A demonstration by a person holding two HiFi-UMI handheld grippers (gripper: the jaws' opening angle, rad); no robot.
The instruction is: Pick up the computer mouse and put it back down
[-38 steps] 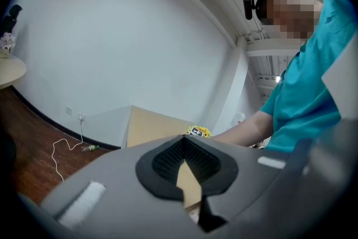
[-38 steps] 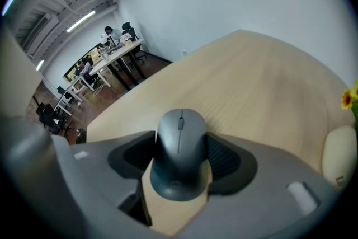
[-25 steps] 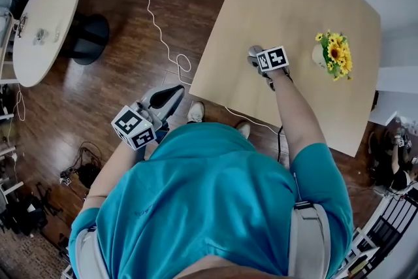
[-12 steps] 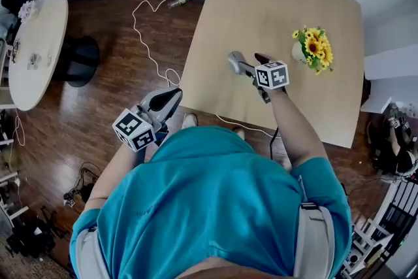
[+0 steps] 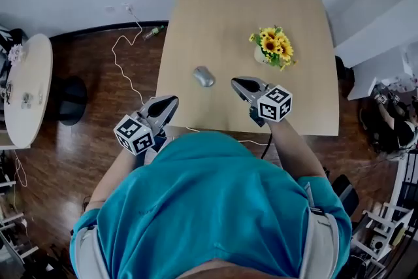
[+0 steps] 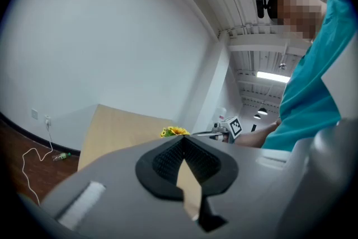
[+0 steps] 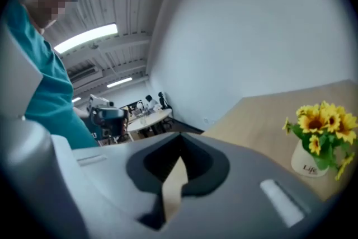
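Well, in the head view the computer mouse [image 5: 204, 76] lies free on the desk [image 5: 300, 108], at 9 o'clock from my right gripper [image 5: 236, 83]. In the left gripper view, my left gripper [image 6: 183, 140] is pressed together and empty. In the right gripper view, the jaws have just closed on nothing. I judge the put-down done; next I only need to stay clear of it.

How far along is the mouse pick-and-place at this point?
Likely done: the mouse lies free on the table. In hand: the right gripper, over it a second ago, has drawn back and just closed its jaws empty. Left: nothing that shows.
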